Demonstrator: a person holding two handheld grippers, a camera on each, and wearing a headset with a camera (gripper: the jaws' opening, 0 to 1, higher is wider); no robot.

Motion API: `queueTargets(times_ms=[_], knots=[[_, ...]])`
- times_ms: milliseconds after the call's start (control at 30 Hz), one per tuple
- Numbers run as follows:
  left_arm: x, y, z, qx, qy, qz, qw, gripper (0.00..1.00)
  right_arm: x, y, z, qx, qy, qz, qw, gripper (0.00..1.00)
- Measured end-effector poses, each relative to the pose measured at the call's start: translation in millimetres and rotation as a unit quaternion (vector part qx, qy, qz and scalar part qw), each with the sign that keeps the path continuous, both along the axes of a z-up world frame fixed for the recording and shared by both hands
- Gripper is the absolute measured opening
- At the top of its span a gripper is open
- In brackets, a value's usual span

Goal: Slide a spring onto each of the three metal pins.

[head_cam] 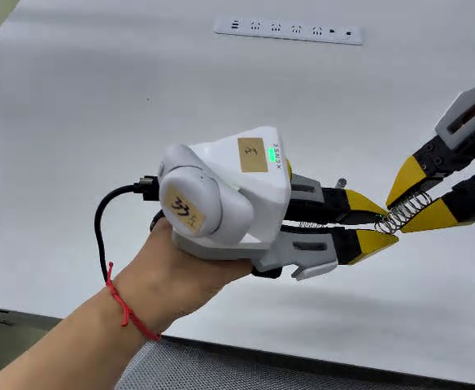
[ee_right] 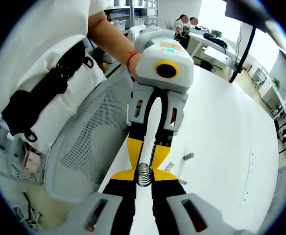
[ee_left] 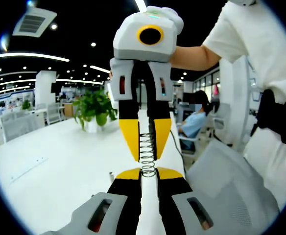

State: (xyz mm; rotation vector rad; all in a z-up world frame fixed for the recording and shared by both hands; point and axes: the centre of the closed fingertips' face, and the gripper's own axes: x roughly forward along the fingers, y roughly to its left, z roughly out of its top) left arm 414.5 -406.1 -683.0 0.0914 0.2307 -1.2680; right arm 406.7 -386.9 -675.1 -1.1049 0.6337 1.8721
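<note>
My right gripper (head_cam: 396,216) comes in from the right, shut on a steel spring (head_cam: 406,211) that lies between its yellow tips. My left gripper (head_cam: 388,226) faces it, tip to tip, shut on a thin metal pin (head_cam: 315,223) that runs between its jaws. In the left gripper view the spring (ee_left: 146,147) hangs from the right gripper (ee_left: 147,157) down to my left gripper (ee_left: 148,172). The right gripper view shows the spring (ee_right: 143,174) end-on at my right gripper (ee_right: 143,176), with the left gripper (ee_right: 145,168) just beyond.
A loose spring (ee_right: 170,166) and a short pin (ee_right: 188,156) lie on the white table (head_cam: 99,122); another pin (head_cam: 341,184) stands behind the left gripper. A power strip (head_cam: 288,29) is at the back. A mesh chair (ee_right: 84,142) sits at the table's near edge.
</note>
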Motion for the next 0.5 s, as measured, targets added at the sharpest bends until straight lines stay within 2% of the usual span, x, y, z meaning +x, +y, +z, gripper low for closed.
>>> queueTargets(times_ms=[267,500], knots=[[0.4,2.3,-1.4,0.001,0.0,0.003,1.0,0.12,0.2,2.9,-0.6,-0.001,-0.001,0.0,1.0,0.12],[0.0,5.3,-5.9,0.01,0.001,0.006,0.9999,0.16,2.8,5.3,0.4,-0.001,-0.003,-0.001,1.0,0.12]])
